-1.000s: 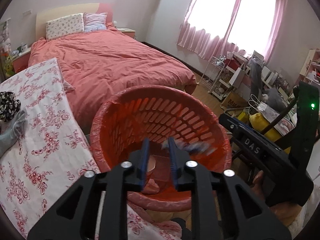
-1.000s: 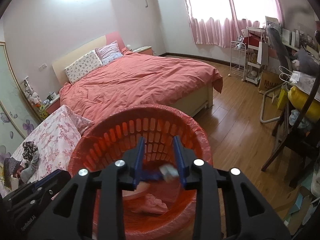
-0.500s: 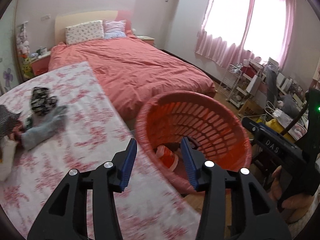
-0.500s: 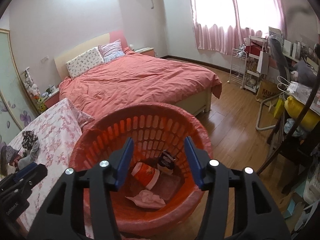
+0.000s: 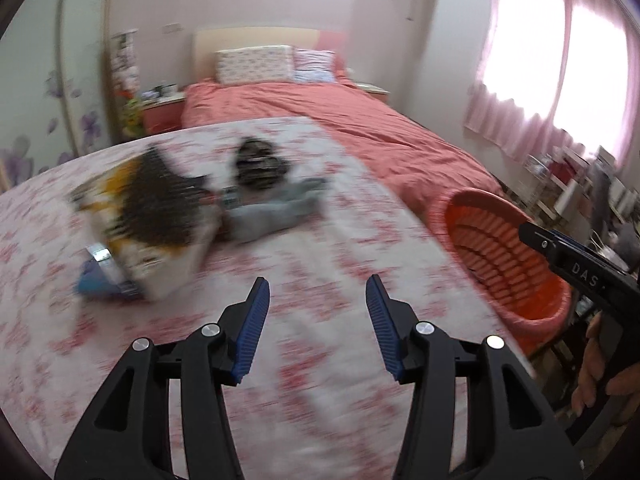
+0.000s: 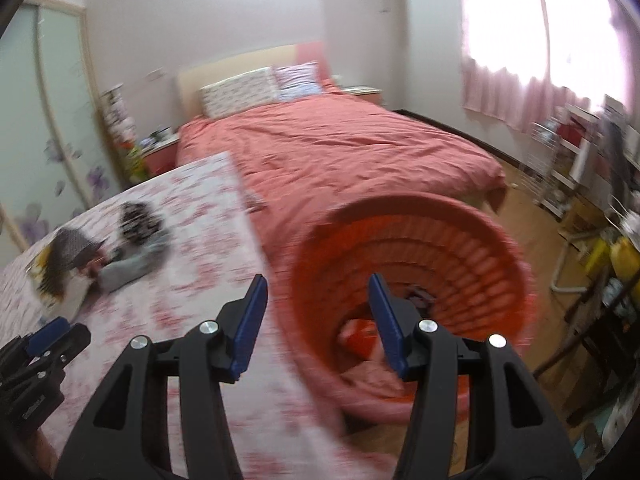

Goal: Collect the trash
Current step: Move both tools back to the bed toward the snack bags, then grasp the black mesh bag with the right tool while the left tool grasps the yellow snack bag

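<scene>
My left gripper (image 5: 317,280) hovers over the floral-cloth table (image 5: 340,248), its jaws opening with nothing between them. Ahead of it on the left lies a blurred pile: a white-and-yellow snack bag (image 5: 152,216), a blue packet (image 5: 100,284), a grey sock (image 5: 272,212) and a black patterned bundle (image 5: 260,164). My right gripper (image 6: 318,278) is open and empty, straddling the table edge and the orange basket (image 6: 460,248). Inside the basket lie a red packet (image 6: 358,332) and a dark wrapper (image 6: 420,294). In the left wrist view the basket (image 5: 500,248) sits off the table's right edge.
A bed with a salmon cover (image 6: 340,148) stretches behind the table and basket. Shelves and a cluttered desk (image 6: 580,168) line the right wall under pink curtains. Wooden floor (image 6: 540,224) shows right of the basket. A hand (image 5: 600,380) grips the right tool's handle.
Both grippers swung left, away from above the basket toward the table. Their jaws widened, and the small pieces they pinched a second ago are gone from between them.
</scene>
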The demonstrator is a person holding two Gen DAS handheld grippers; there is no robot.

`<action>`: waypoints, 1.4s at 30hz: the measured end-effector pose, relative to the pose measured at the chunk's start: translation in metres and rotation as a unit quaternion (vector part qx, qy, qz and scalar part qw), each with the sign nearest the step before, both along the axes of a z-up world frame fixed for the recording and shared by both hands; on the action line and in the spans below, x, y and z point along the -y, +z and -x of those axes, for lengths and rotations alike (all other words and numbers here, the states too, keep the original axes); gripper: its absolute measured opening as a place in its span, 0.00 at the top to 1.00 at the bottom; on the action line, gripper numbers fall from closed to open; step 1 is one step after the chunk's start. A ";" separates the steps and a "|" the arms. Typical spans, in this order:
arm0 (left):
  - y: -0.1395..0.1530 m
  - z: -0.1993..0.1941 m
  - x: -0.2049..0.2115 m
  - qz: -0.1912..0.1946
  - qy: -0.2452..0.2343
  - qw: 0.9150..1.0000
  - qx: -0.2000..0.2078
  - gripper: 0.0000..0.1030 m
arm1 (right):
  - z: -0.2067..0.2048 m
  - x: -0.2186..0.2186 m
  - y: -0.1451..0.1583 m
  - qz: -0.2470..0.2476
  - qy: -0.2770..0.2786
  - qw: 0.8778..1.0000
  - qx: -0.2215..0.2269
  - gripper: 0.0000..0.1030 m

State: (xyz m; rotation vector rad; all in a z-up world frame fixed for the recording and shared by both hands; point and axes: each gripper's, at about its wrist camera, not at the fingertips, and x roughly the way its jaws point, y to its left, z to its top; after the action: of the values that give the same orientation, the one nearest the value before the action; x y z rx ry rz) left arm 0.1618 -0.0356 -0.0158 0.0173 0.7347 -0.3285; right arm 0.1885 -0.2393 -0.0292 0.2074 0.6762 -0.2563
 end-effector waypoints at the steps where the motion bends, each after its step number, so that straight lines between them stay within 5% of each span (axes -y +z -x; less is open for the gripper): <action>1: 0.000 0.000 -0.008 0.000 0.009 1.000 0.000 0.51 | -0.003 -0.011 0.001 0.000 0.012 1.000 -0.001 0.52; 5: 0.002 0.000 -0.056 0.003 0.058 0.998 0.001 0.50 | -0.027 -0.075 0.008 0.000 0.084 0.996 -0.005 0.57; 10: 0.003 0.002 -0.106 0.000 0.115 0.993 0.007 0.32 | -0.051 -0.140 0.017 -0.002 0.151 0.989 -0.002 0.61; 19: -0.003 -0.001 -0.169 0.012 0.171 0.985 0.000 0.31 | -0.099 -0.223 0.025 -0.010 0.213 0.977 -0.013 0.67; 24: -0.006 0.003 -0.185 0.021 0.176 0.984 -0.006 0.31 | -0.123 -0.235 0.013 0.002 0.211 0.977 -0.034 0.67; 31: -0.015 0.000 -0.184 0.019 0.164 0.986 -0.016 0.31 | -0.124 -0.236 0.003 0.007 0.216 0.975 -0.046 0.90; 42: -0.012 -0.004 -0.165 0.024 0.138 0.990 -0.020 0.31 | -0.108 -0.214 0.026 -0.012 0.204 0.979 -0.008 0.93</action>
State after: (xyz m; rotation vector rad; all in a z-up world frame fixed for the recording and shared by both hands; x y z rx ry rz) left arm 0.1655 0.1296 -0.0279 -0.1355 0.7582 -0.0827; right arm 0.2962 -0.0250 -0.0032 0.0848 0.7224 0.1445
